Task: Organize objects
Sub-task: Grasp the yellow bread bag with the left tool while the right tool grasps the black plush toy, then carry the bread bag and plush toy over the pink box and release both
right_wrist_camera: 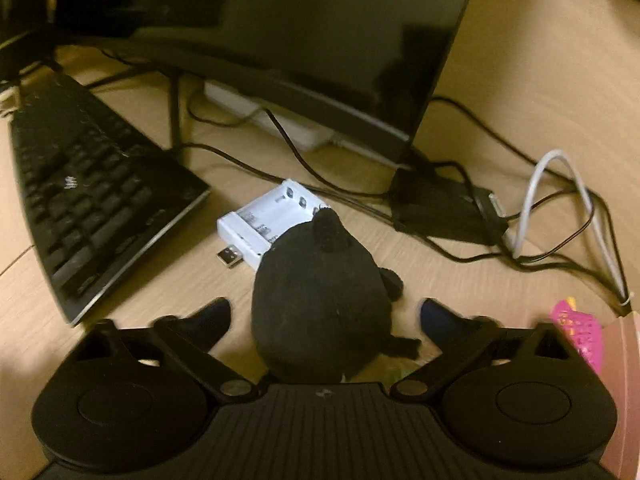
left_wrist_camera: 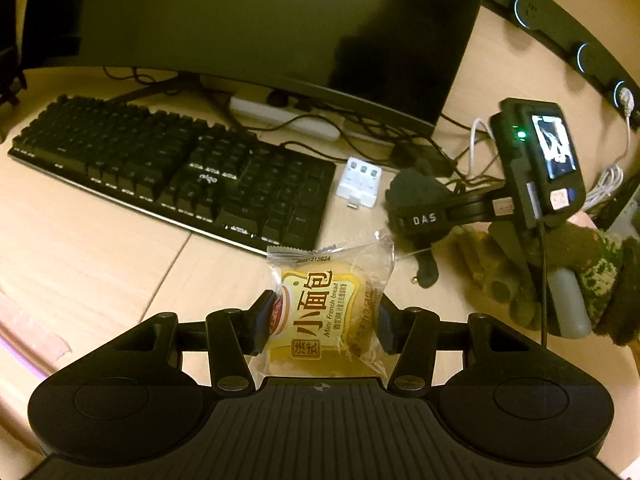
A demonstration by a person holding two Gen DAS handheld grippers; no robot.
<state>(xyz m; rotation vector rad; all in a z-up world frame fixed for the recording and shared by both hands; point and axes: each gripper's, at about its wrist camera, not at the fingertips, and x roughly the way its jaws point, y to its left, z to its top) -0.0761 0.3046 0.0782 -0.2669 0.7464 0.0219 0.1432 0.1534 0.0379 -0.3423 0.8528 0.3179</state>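
Observation:
A yellow mini French bread packet (left_wrist_camera: 332, 332) in clear wrap is held just above the wooden desk, with my left gripper (left_wrist_camera: 325, 306) shut on its sides. A black plush toy (right_wrist_camera: 320, 292) sits on the desk between the fingers of my right gripper (right_wrist_camera: 324, 316). A gap shows on each side of the toy, so the jaws stand open around it. In the left wrist view the same plush toy (left_wrist_camera: 416, 188) lies right of the keyboard, with the right gripper's finger (left_wrist_camera: 420, 220) against it and a gloved hand (left_wrist_camera: 580, 276) behind.
A black keyboard (left_wrist_camera: 172, 168) lies left, under a dark monitor (left_wrist_camera: 280, 20). A white battery charger (right_wrist_camera: 268, 220) lies just beyond the plush toy. Black cables and a white cable (right_wrist_camera: 560, 200) trail at the right. A pink packet (right_wrist_camera: 580, 332) sits at the right edge.

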